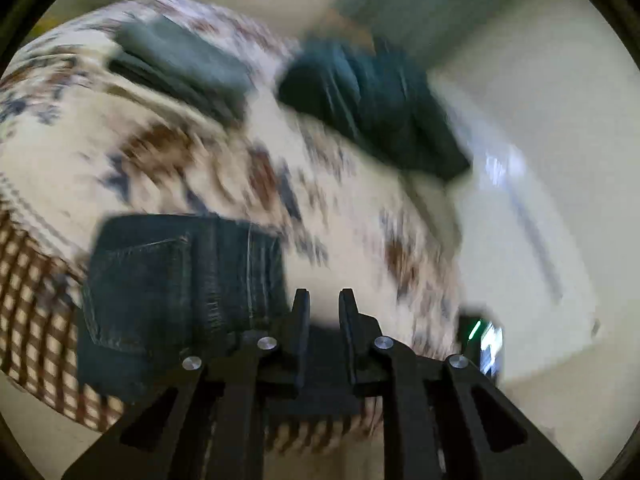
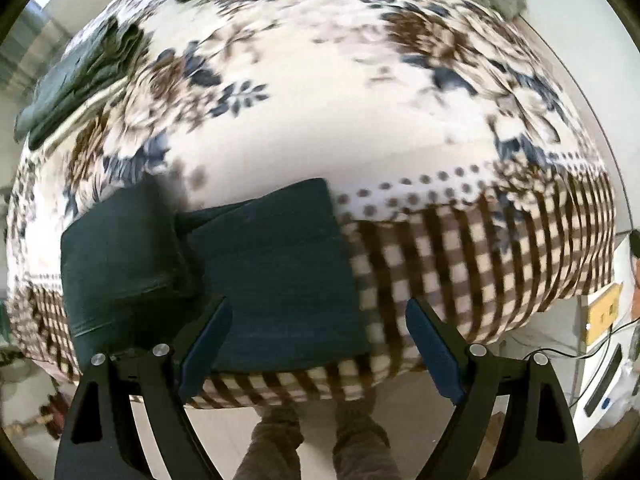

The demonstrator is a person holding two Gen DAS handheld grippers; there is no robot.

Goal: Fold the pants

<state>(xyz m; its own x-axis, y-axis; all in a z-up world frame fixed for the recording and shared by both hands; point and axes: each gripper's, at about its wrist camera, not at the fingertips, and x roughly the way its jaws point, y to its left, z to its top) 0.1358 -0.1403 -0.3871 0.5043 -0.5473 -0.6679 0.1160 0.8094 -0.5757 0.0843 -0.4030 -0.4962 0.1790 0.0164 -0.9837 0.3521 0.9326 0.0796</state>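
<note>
Dark blue jeans (image 2: 256,264) lie folded into a compact bundle on the floral bed cover (image 2: 320,112), near its checked front edge. In the left wrist view the same jeans (image 1: 176,292) show a back pocket, just left of my left gripper (image 1: 324,300). The left gripper's fingers stand close together with a narrow gap and hold nothing. My right gripper (image 2: 318,320) is wide open and empty, hovering above the near edge of the folded jeans.
A folded grey-green garment (image 1: 180,64) and a dark teal bundle (image 1: 376,104) lie further back on the bed. The grey-green pile also shows in the right wrist view (image 2: 84,76). The person's legs (image 2: 316,440) stand at the bed's front edge. White equipment (image 2: 604,344) stands to the right.
</note>
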